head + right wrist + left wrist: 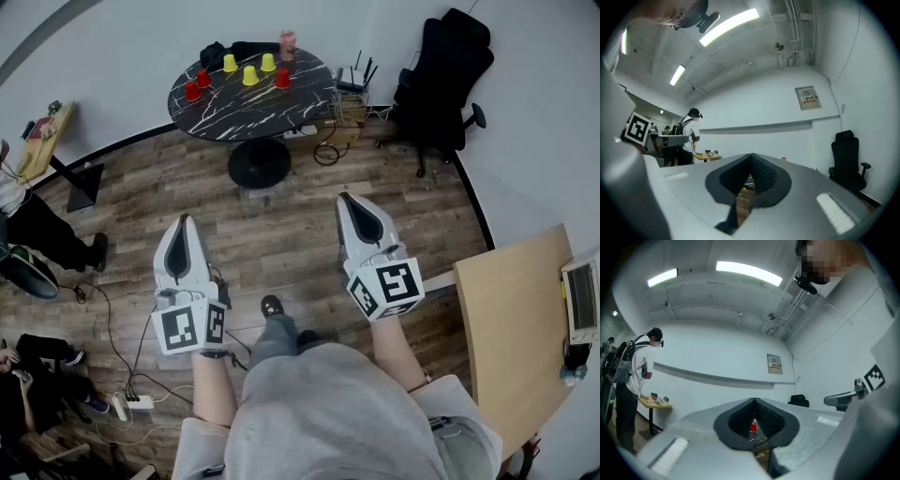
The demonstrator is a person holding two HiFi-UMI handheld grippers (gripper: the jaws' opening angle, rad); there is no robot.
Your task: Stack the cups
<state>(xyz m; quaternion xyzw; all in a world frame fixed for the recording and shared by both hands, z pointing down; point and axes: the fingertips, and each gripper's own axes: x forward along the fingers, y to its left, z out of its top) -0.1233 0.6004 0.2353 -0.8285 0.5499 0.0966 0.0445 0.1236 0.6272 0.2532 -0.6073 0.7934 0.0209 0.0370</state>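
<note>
Jaws on both grippers are pressed together with nothing in them. From the head view I see my left gripper (184, 220) and right gripper (345, 199) held over the wooden floor (281, 234). Both are well apart from the round worktop (253, 108), where the red cups (202, 78) and yellow cups (249, 75) stand unstacked, with bare floor between. The left gripper view shows its tips meeting, with one red cup far off through the slit below them. The right gripper view shows the same closed tips, with a black chair (846, 159) at the right.

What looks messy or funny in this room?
Nothing is spilled or broken. The cups stand scattered, unstacked, on the round table, and a tangle of cables lies on the floor beside it.
</note>
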